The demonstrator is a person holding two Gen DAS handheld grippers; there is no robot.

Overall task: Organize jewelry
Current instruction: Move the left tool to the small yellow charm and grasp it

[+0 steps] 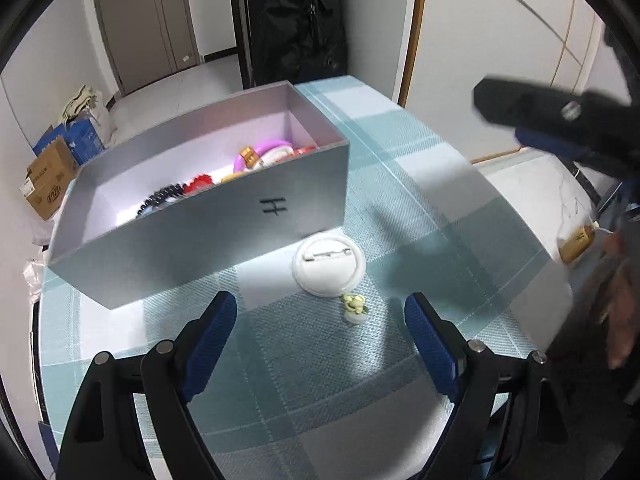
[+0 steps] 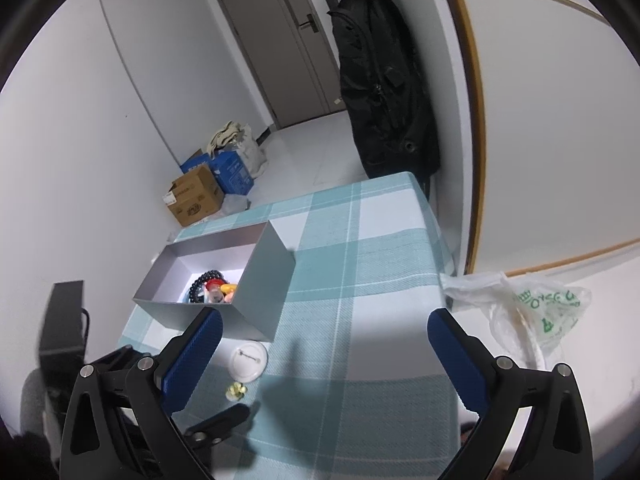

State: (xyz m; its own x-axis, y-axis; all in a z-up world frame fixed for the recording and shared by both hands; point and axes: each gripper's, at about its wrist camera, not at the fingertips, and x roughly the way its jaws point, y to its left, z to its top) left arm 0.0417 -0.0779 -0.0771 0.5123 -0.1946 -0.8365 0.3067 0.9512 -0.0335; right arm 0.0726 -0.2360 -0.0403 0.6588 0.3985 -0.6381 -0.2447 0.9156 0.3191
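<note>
A lived-in room of a home: a tabletop (image 2: 372, 264) under a teal checked cloth, plain white walls, a grey door (image 2: 288, 44) at the far end. A black coat (image 2: 380, 92) hangs by the doorway, cardboard boxes (image 2: 196, 196) sit on the pale floor at left, and a plastic bag (image 2: 536, 312) lies at right.

From my left gripper (image 1: 320, 344), jaws wide with nothing between them, the checked surface (image 1: 420, 184) lies bare up to the small yellow charm (image 1: 354, 305) and the white pin badge (image 1: 329, 266) just beyond. The grey box (image 1: 224, 232) walls off the far left side; its top is open. To the right, bare cloth runs clear under my right gripper (image 2: 324, 354).
</note>
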